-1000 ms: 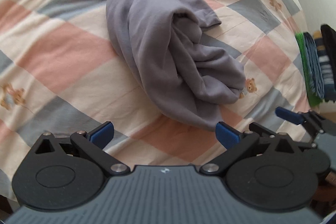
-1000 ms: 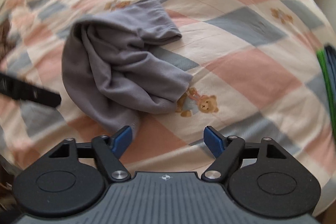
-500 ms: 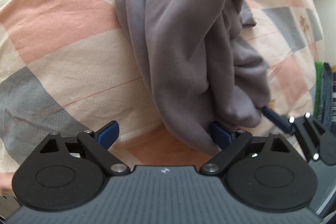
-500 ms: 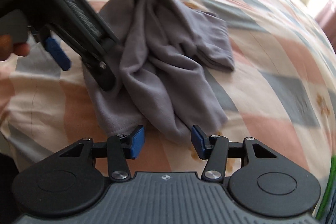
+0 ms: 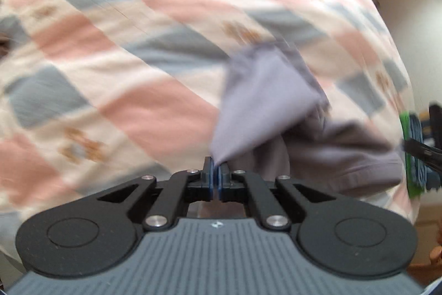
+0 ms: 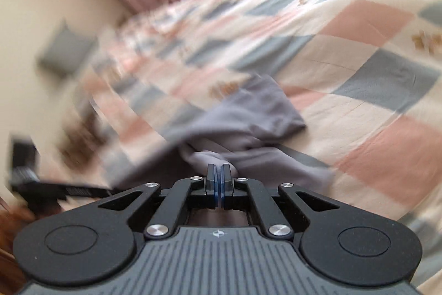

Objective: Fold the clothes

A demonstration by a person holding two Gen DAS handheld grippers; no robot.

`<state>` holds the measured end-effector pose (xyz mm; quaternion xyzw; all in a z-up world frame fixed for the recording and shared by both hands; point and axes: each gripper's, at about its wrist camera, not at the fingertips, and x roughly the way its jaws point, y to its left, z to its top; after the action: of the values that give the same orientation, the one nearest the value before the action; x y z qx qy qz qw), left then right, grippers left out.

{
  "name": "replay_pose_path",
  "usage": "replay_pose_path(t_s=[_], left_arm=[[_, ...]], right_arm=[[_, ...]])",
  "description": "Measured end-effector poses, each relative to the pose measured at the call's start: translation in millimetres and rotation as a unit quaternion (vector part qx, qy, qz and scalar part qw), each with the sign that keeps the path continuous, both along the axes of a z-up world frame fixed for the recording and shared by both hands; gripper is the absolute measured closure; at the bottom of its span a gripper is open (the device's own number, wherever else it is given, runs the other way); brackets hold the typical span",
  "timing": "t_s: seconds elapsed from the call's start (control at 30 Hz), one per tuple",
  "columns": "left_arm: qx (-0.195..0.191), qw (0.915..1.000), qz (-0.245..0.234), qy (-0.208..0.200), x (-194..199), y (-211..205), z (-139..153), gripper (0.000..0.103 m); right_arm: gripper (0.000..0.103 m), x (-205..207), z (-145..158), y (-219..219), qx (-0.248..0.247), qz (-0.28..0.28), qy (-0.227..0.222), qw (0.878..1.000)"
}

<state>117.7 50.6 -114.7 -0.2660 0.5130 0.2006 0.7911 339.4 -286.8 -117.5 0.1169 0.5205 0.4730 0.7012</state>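
Now, grey garment (image 5: 265, 101) pinched in left jaws, seemingly also right jaws, both just closed

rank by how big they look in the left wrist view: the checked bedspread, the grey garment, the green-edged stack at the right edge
1. checked bedspread, fills most of the view.
2. grey garment, a corner pinched in the left tongs.
3. green-edged stack, only a sliver; cut off by the edge and blurred, so its true size is unsure.

Garment (image 5: 265, 101) lies on bedspread (image 5: 138, 60), stacked clothes (image 5: 414, 151) right.
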Motion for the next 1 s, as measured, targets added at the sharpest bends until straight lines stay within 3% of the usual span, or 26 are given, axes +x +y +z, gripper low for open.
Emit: replay_pose_path(t_s=[0.1,0.17,0.2,0.27,0.33,0.37,0.4,0.5,0.6,0.7,0.8,0.9,0.97,1.0], left_arm=[[0.015,0.9993,0.019,0.028,-13.1,21.6,-9.9,0.098],[0.007,0.998,0.025,0.058,-20.1,28.8,-30.2,0.089],[0.001,0.9971,0.026,0.072,-23.9,28.8,-41.2,0.086],[-0.02,0.9963,0.027,0.079,-35.3,23.0,-54.8,0.081],[-0.04,0.9956,0.029,0.08,-46.5,16.1,-66.3,0.057],[-0.044,0.9955,0.029,0.08,-52.2,12.3,-70.3,0.056],[-0.044,0.9954,0.025,0.081,-57.1,8.9,-74.8,0.056],[-0.039,0.9954,0.013,0.086,-64.3,4.7,-91.2,0.051],[-0.046,0.9962,0.009,0.073,-63.3,13.1,-104.2,0.034],[-0.088,0.9946,0.031,0.047,-62.9,28.8,-119.4,0.033],[-0.133,0.9895,0.052,0.022,-63.0,40.2,-136.1,0.033],[-0.17,0.9841,0.051,0.014,-59.2,42.5,-148.6,0.035],[-0.175,0.9833,0.048,0.013,-58.5,44.2,-153.4,0.046],[-0.179,0.9826,0.05,0.011,-59.5,46.4,-154.7,0.053]], right_arm=[[0.103,15.1,2.7,-12.1,0.008,-0.051,0.047,0.998],[0.102,24.9,-14.1,-8.0,-0.06,-0.056,0.046,0.996],[0.096,26.1,-25.4,-5.6,-0.099,-0.06,0.05,0.992],[0.089,17.3,-46.0,-2.8,-0.127,-0.054,0.075,0.988],[0.069,-2.1,-62.0,-1.1,-0.13,-0.049,0.092,0.986],[0.049,-12.8,-69.7,0.9,-0.13,-0.043,0.098,0.986],[0.042,-24.8,-77.2,3.1,-0.133,-0.037,0.103,0.985],[0.043,-54.3,-105.0,11.1,-0.151,-0.022,0.121,0.981],[0.041,-72.5,-129.3,11.4,-0.161,-0.03,0.133,0.977],[0.035,-78.7,-148.4,4.2,-0.146,-0.075,0.157,0.974],[0.035,-84.5,-166.0,-5.0,-0.108,-0.119,0.197,0.967],[0.036,-92.4,-178.1,-6.0,-0.086,-0.143,0.205,0.965],[0.037,-97.2,-185.2,-4.2,-0.074,-0.156,0.208,0.963],[0.046,-99.2,-188.1,-2.8,-0.068,-0.163,0.21,0.962]])
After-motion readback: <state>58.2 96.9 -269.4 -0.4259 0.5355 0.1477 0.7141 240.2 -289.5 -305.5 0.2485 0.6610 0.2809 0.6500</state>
